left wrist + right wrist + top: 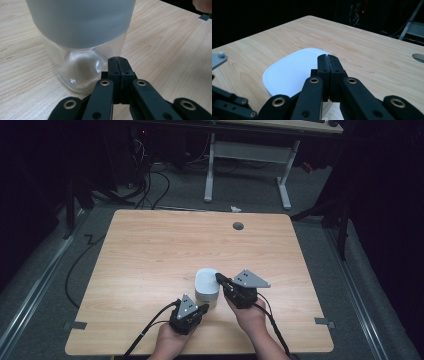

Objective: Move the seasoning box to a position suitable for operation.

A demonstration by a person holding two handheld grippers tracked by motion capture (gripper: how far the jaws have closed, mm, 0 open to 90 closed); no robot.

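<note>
Clear jar (206, 290) with a white lid (206, 279) stands upright on the wooden table (150, 250), near its front edge, between the left gripper (202, 308) and the right gripper (219, 278). Left gripper view alone shows the see-through glass base (80, 70) under the frosted lid, with that gripper's jaws pressed together, empty, tips low by the jar's bottom corner. Right gripper view adds the lid's flat top (292, 70): those jaws, also closed on nothing, sit over its near edge; contact unclear.
</note>
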